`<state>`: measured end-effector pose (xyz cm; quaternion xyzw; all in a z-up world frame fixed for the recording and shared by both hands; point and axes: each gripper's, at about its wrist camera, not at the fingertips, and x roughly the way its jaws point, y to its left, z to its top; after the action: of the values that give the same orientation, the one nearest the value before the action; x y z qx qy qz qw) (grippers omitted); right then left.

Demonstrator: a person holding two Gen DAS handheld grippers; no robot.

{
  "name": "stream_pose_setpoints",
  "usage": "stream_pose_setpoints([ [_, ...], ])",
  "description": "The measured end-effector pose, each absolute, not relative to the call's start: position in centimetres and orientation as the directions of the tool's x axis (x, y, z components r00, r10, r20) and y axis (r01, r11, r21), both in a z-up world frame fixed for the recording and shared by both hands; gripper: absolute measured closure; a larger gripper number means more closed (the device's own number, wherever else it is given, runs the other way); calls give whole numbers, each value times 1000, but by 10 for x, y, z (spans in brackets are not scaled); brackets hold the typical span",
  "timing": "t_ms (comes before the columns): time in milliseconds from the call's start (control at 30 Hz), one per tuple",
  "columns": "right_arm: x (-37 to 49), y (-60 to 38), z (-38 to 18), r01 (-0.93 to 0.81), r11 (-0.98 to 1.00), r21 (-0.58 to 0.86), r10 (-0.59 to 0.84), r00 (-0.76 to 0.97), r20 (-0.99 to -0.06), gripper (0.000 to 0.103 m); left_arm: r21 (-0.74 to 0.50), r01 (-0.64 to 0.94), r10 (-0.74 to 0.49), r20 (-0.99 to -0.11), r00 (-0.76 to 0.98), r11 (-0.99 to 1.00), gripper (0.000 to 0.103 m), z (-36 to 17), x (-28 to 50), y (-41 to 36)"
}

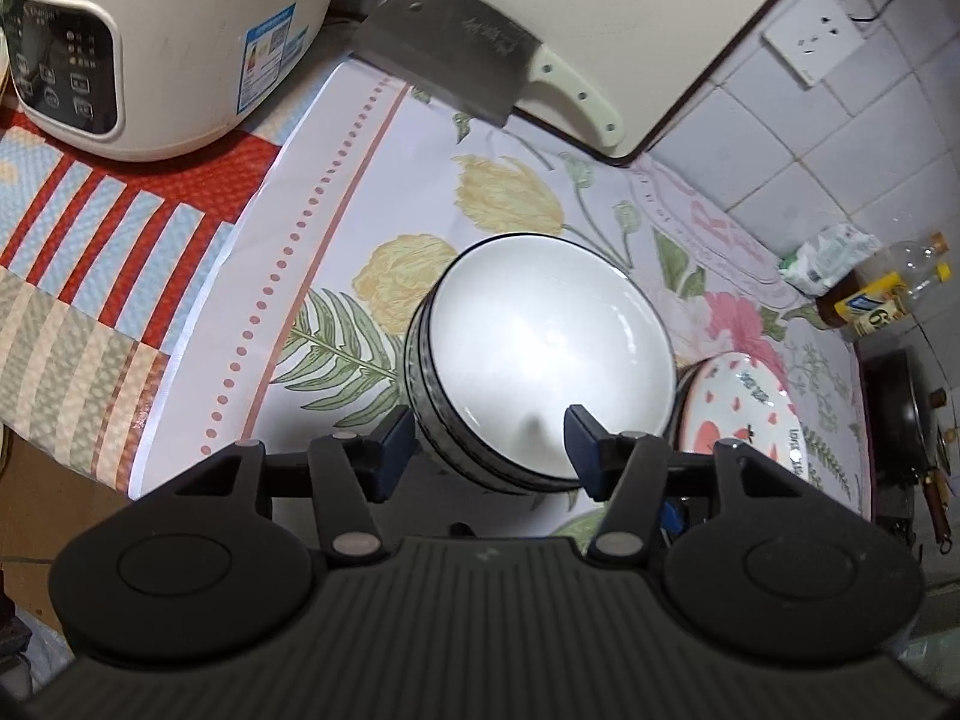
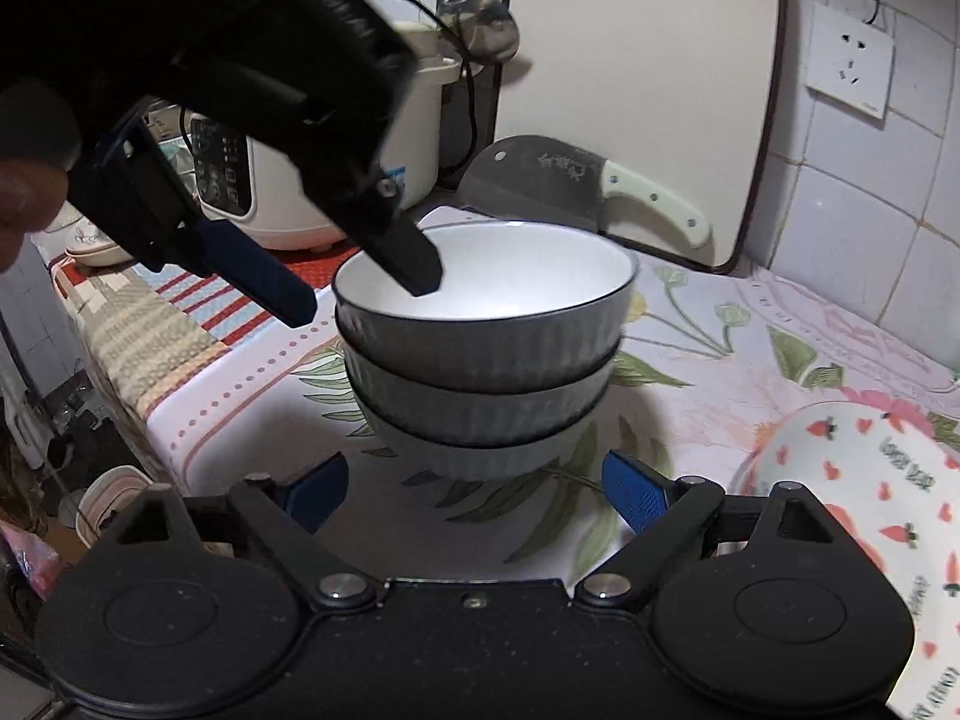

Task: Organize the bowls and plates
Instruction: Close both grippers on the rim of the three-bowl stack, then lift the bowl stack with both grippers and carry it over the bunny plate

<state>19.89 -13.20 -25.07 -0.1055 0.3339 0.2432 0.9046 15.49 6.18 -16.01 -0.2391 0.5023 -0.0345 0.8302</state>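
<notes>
A stack of three grey ribbed bowls (image 2: 480, 360) with white insides stands on the floral tablecloth; it also shows in the left wrist view (image 1: 540, 354). My left gripper (image 1: 489, 444) is open and straddles the top bowl's near rim, one finger inside the bowl and one outside; it also shows in the right wrist view (image 2: 366, 294). My right gripper (image 2: 477, 489) is open and empty, low in front of the stack's base. A white plate with red hearts (image 2: 864, 516) lies to the right of the stack, and shows in the left wrist view (image 1: 744, 414).
A cleaver (image 1: 474, 60) leans on a white cutting board (image 1: 600, 30) at the back. A rice cooker (image 1: 150, 42) stands at the back left. Bottles (image 1: 870, 300) and a dark pan (image 1: 900, 414) sit far right. The table edge (image 2: 168, 438) drops off at left.
</notes>
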Motion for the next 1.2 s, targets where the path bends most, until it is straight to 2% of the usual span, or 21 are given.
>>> stream_pose_setpoints([
  [267, 207, -130, -278, -467, 884, -8, 383, 735, -559, 7, -451, -202, -326, -830, 452, 869, 50, -181, 170, 64],
  [467, 223, -128, -284, -484, 874, 37, 414, 703, -578, 6, -427, -196, -311, -843, 439, 883, 51, -185, 185, 63],
  [733, 242, -119, -289, -503, 862, 60, 432, 670, -604, 1, -382, -186, -275, -861, 427, 905, 68, -196, 192, 65],
  [900, 245, -118, -293, -501, 862, 74, 443, 676, -589, 0, -375, -154, -270, -847, 458, 914, 68, -194, 189, 63],
  [1200, 247, -122, -296, -464, 875, 138, 455, 693, -559, 0, -267, -63, -202, -846, 493, 962, 68, -181, 183, 44],
])
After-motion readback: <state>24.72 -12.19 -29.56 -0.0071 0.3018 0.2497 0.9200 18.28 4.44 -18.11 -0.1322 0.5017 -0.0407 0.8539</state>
